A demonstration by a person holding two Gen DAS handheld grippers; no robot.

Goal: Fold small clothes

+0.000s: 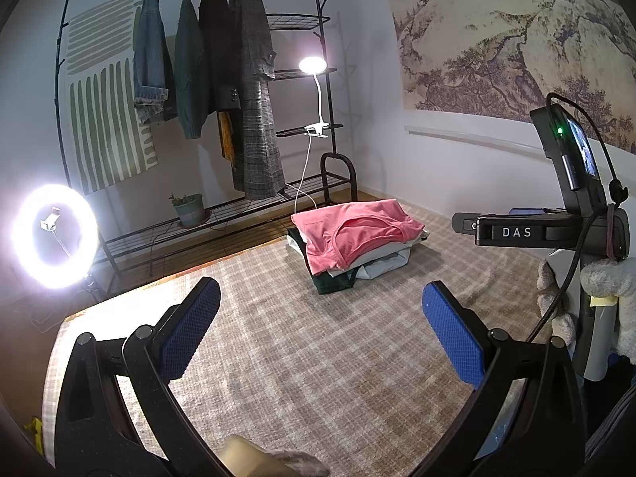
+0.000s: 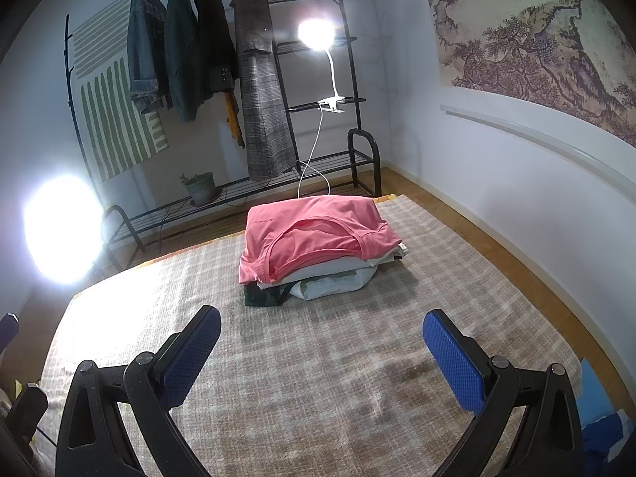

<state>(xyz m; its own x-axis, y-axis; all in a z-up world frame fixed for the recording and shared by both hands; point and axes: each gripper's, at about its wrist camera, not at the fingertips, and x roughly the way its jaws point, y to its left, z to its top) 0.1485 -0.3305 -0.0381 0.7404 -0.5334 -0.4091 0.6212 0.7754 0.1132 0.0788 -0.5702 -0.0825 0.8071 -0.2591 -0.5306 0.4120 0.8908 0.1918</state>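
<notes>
On beige checked woven rug (image 2: pixel 357 377), far end: stack of folded clothes, pink knit top uppermost (image 2: pixel 314 234), long axis approx. L–R. I hold both grippers empty, jaws apart: left gripper (image 1: pixel 322 326), right gripper (image 2: pixel 322 349). Stack dead ahead; right looks nearer.

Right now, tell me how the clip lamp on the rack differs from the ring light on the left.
The clip lamp is a small solid disc on a thin white neck, clamped to a shelf of the clothes rack; the ring light is a large hollow circle with a phone clip in its middle, standing low beside the rug. The clip lamp sits higher; the ring light glares more. Both are lit and white.
</notes>
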